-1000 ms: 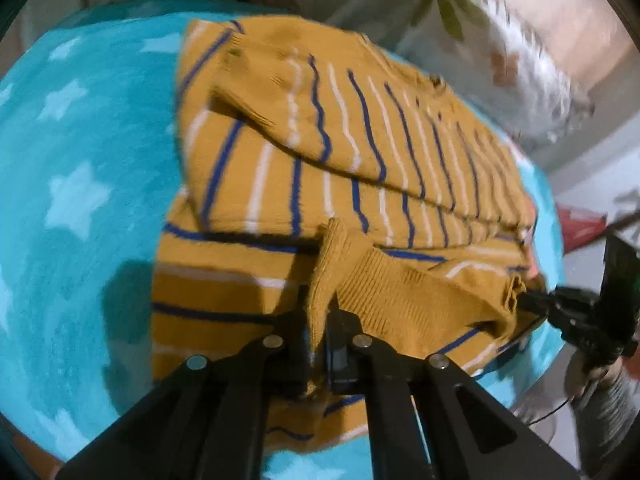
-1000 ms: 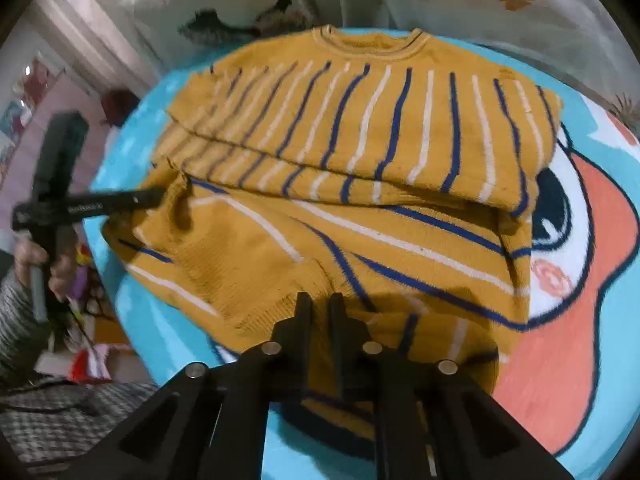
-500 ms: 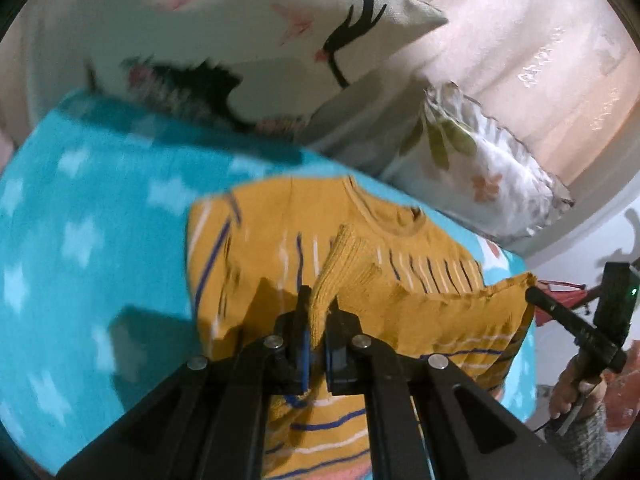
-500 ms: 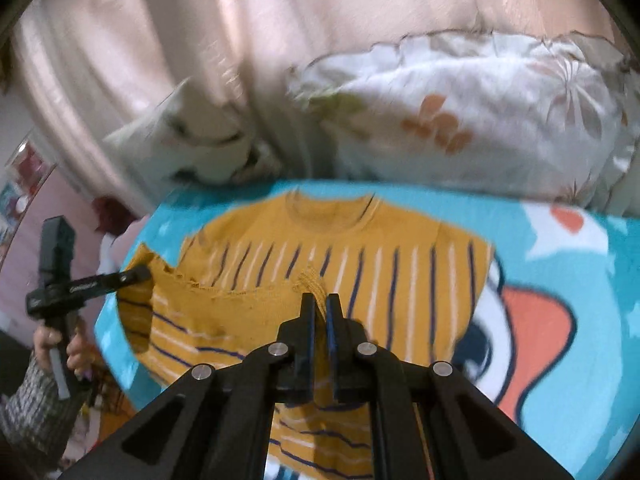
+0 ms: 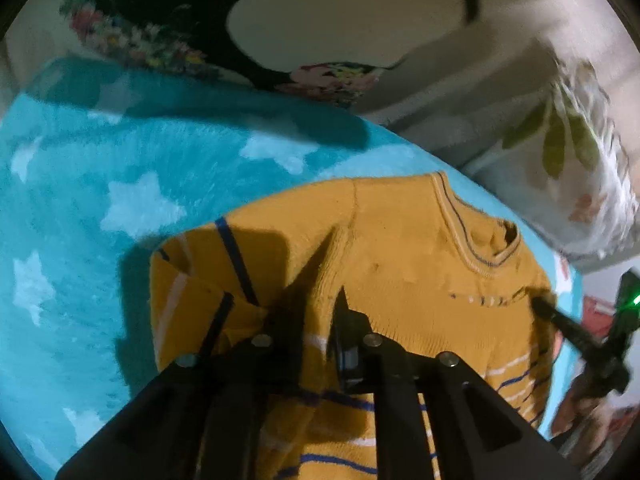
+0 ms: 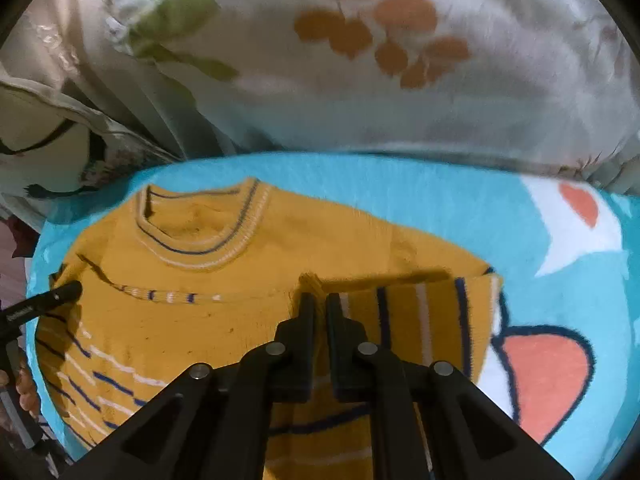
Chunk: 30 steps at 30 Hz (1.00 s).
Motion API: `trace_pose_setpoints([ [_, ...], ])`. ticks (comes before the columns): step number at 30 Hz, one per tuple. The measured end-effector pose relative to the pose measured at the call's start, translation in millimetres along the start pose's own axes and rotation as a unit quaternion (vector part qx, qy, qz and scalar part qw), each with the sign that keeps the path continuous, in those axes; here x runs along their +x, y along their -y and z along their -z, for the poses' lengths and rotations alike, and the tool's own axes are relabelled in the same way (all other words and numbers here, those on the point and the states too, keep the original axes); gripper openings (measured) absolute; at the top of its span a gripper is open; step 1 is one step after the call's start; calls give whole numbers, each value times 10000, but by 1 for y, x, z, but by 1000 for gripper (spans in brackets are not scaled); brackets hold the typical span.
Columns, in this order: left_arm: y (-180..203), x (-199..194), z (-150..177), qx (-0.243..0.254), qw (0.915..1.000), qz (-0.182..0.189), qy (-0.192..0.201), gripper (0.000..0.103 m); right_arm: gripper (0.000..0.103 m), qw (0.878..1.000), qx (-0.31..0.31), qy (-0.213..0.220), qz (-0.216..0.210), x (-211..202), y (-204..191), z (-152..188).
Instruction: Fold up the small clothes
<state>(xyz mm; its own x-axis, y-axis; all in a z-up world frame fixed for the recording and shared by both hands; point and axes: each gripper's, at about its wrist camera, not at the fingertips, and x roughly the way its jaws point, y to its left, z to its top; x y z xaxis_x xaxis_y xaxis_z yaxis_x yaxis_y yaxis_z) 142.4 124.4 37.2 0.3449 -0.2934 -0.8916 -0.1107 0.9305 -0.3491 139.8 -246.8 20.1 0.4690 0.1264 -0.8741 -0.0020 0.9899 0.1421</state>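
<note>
A mustard-yellow knit sweater with blue and white stripes lies on a turquoise blanket, its neckline toward the pillows. My left gripper is shut on the sweater's bottom hem, held over the chest just below the neckline. My right gripper is shut on the same hem edge, which stretches across the chest in a line. The right gripper also shows at the right edge of the left wrist view. The left gripper's finger shows at the left of the right wrist view.
Floral pillows press against the blanket's far edge, close behind the neckline. A cream pillow with a black print lies at the far left. The blanket has white stars and an orange and white cartoon patch at the right.
Both grippers have carried the bottom hem up and forward over the sweater, from near its lower part to just below the neckline. The lower half now lies folded over the upper half.
</note>
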Motion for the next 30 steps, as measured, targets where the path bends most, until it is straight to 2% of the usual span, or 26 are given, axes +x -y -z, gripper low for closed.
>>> trace_pose_setpoints([
  [1, -3, -2, -2, -64, 10000, -19, 14, 27, 17, 10000, -26, 0, 56, 2, -1, -1],
  [3, -8, -7, -5, -156, 9999, -1, 53, 31, 22, 9999, -89, 30, 114, 1, -1, 0],
  [6, -13, -18, -9, -289, 9995, 54, 78, 33, 34, 9995, -94, 205, 222, -12, 3, -3],
  [12, -21, -44, -9, -389, 9986, -10, 363, 37, 48, 9973, 170, 663, 272, -54, 28, 0],
  [15, -29, -56, -1, -378, 9982, -168, 442, 38, 49, 9965, 333, 742, 214, -73, 46, 13],
  [20, -25, -71, 31, -5, 9980, -383, 511, 38, 49, 9960, 430, 777, -76, -93, 56, 46],
  [26, -12, -87, 85, 548, 9937, -681, 701, 39, 49, 9936, 510, 826, -578, -110, 48, 95],
  [29, -10, -79, 105, 685, 9926, -784, 632, 42, 49, 9906, 608, 876, -859, -112, 42, 117],
  [30, -11, -72, 110, 733, 9914, -925, 570, 42, 49, 9892, 643, 906, -960, -112, 40, 125],
])
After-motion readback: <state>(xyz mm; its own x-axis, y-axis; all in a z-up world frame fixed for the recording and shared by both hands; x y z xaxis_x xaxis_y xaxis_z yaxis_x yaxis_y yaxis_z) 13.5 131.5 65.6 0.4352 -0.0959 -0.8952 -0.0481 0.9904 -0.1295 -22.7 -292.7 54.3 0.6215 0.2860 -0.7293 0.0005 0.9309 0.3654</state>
